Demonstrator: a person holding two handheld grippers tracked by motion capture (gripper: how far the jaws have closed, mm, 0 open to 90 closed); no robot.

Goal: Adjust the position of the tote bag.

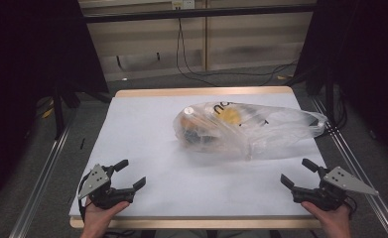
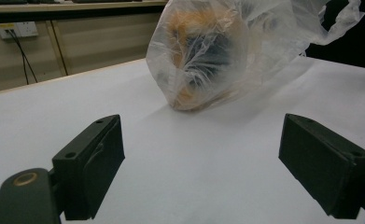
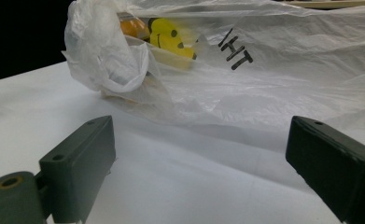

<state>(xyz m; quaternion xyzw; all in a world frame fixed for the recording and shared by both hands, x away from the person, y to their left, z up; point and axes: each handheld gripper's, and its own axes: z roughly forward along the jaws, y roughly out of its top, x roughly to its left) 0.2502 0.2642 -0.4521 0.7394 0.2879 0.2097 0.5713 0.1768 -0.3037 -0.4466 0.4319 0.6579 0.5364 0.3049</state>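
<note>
A translucent plastic bag [image 1: 246, 129] lies on its side in the middle of the white table [image 1: 142, 129]. Through it show orange, yellow and dark items, blurred by the film. The same bag [image 2: 222, 51] rises ahead in the left gripper view, and the bag [image 3: 264, 74] in the right gripper view carries black lettering and a yellow smiley shape. My left gripper [image 1: 130, 173] rests near the front left corner, open with nothing between its jaws. At the front right, my right gripper [image 1: 297, 172] is also open with nothing held. Both stand well short of the bag.
The table's wooden edge [image 1: 201, 91] runs along the far side. Metal rails [image 1: 47, 163] flank the table. Cables [image 1: 191, 64] hang down the back wall, and a wall socket [image 2: 17, 29] shows in the left gripper view. Dark curtains [image 1: 28, 59] stand on both sides.
</note>
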